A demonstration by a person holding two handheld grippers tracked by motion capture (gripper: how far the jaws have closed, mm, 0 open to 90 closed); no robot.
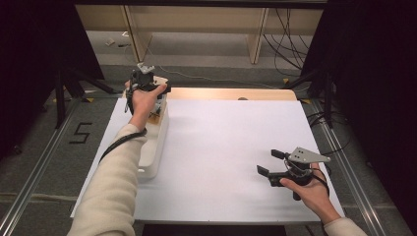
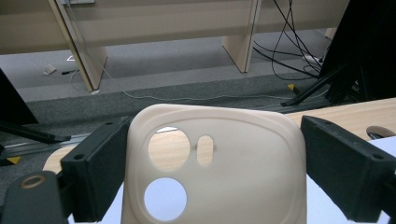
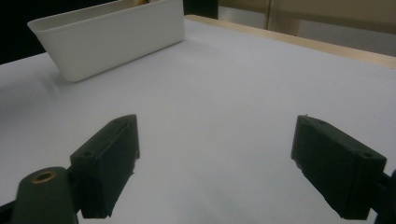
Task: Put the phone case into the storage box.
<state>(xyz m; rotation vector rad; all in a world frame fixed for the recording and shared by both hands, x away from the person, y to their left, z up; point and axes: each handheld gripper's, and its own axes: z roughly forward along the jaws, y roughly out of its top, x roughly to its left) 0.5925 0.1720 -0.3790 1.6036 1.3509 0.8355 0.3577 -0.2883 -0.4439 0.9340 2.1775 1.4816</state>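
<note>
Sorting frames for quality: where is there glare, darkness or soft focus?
High view: dark at both sides, glare on the table's far wooden edge. Left gripper view: sharp on the phone case. Right gripper view: near fingers soft, white bin clear.

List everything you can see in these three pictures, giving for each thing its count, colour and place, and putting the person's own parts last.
Soft beige phone case with round camera holes: one, beige, upright between the left tongs' jaws, over the far end of the bin.
Long white plastic bin: one, white, left side of the table.
White table sheet: one, white, covering the tabletop.
Light wooden tabletop edge: one, light wood, along the far side.
Black cables: several, black, on the grey floor beyond the table.
Left tongs: one, black, closed on the phone case.
Right tongs: one, black, open and holding nothing, above the sheet near the table's right.
Cream sleeves: two, cream, entering from the bottom.
</note>
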